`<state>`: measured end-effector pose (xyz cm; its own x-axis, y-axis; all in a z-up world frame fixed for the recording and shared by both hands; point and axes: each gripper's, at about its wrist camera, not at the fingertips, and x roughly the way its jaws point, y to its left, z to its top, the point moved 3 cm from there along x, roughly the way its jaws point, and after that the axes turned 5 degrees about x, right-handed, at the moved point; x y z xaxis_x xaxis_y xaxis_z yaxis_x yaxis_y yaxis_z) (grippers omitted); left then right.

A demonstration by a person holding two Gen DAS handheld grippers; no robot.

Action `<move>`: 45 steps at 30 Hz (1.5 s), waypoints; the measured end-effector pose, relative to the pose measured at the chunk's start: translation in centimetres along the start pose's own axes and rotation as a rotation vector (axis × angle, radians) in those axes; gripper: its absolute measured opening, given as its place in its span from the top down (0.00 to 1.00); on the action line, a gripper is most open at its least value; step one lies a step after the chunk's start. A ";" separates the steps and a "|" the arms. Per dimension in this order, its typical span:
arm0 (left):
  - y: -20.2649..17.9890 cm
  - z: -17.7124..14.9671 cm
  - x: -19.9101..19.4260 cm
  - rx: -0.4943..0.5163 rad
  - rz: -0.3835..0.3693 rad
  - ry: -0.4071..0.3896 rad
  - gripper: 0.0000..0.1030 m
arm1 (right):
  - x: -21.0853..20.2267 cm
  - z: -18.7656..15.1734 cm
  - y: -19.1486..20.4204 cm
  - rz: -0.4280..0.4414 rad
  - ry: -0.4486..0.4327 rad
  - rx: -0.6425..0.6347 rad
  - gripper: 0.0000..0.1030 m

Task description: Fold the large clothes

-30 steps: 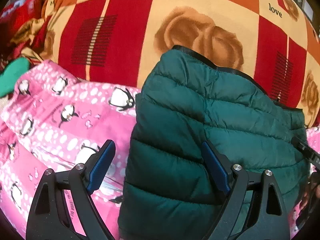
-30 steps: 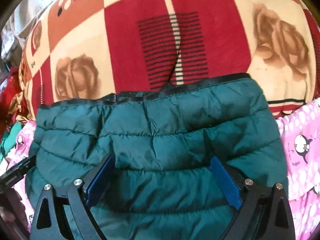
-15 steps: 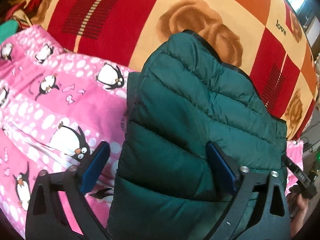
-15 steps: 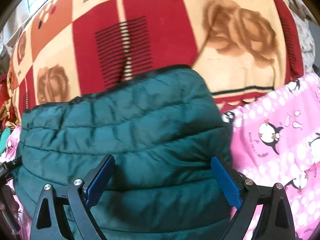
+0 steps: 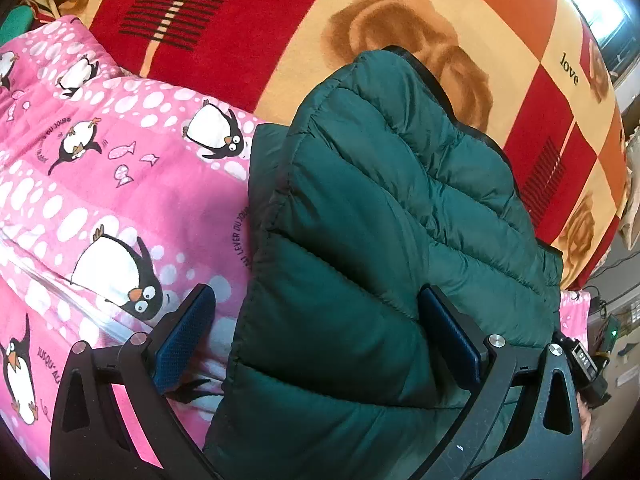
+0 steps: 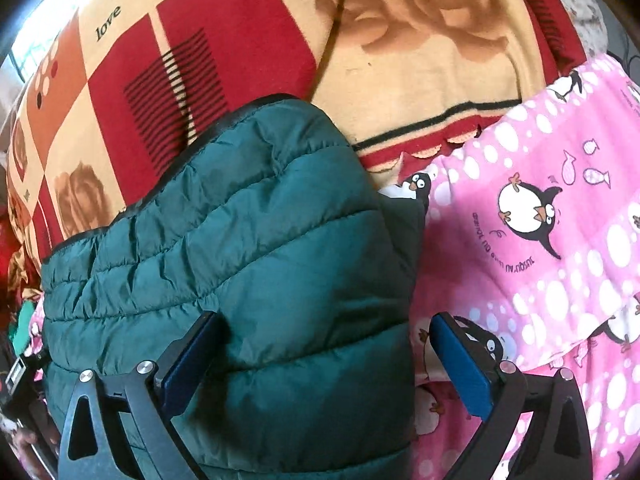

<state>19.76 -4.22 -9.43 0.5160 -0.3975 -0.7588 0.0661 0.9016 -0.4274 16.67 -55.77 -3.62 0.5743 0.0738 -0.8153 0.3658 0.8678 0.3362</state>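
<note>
I find the green puffer jacket point(image 5: 384, 240) folded on the pink penguin blanket point(image 5: 100, 184), its side edges between the spread left gripper point(image 5: 316, 340) and still-opening right gripper point(image 6: 324, 364), neither clamping; soft, slippery, springy, best pinched at the bound hem.

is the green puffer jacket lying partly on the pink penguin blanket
Yes, in the left wrist view the folded green puffer jacket rests with its near part over the pink penguin blanket and its far part on the red rose blanket.

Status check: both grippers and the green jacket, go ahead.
Left gripper open; right gripper opening, both astride jacket edges. Green puffer jacket folded on pink penguin blanket. Nothing obstructing.
</note>
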 end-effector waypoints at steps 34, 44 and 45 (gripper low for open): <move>-3.4 2.6 1.8 0.185 0.041 0.064 0.01 | 2.7 0.7 0.1 0.105 0.127 -0.065 0.00; -3.1 2.7 4.0 0.137 -0.093 0.118 0.00 | 5.1 1.2 -1.1 0.255 0.202 -0.053 0.00; -3.2 2.6 4.1 0.134 -0.098 0.118 0.00 | 5.3 1.2 -1.1 0.263 0.207 -0.056 0.00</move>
<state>23.90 -8.35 -9.90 0.3985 -0.4945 -0.7725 0.2286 0.8692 -0.4385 20.17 -56.93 -7.74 0.4807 0.3915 -0.7846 0.1808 0.8313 0.5256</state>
